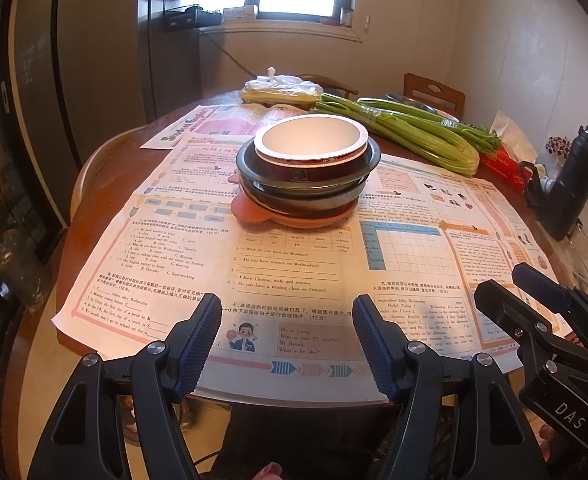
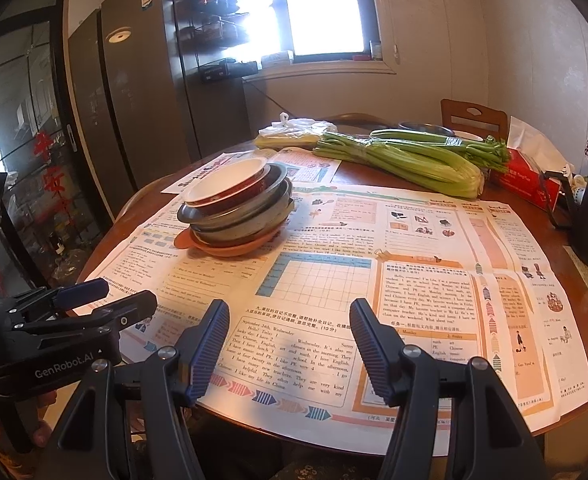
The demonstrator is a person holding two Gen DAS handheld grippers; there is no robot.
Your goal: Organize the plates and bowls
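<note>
A stack of dishes stands on the paper-covered round table (image 1: 94, 216): a red bowl with a white inside (image 1: 311, 141) on top, grey metal bowls (image 1: 305, 188) under it, an orange plate (image 1: 262, 216) at the bottom. The same stack shows in the right wrist view, with the red bowl (image 2: 230, 186) tilted on the grey bowls (image 2: 238, 220) and orange plate (image 2: 222, 246). My left gripper (image 1: 286, 340) is open and empty, near the table's front edge, well short of the stack. My right gripper (image 2: 290, 344) is open and empty, right of the left one.
Celery bunches (image 1: 409, 132) and a plastic bag (image 1: 282, 88) lie at the table's far side. A red tissue box (image 2: 529, 176) and a dark flask (image 1: 573, 184) stand at the right. Worksheets (image 2: 373, 280) cover the table. Chairs and a fridge (image 1: 94, 80) stand behind.
</note>
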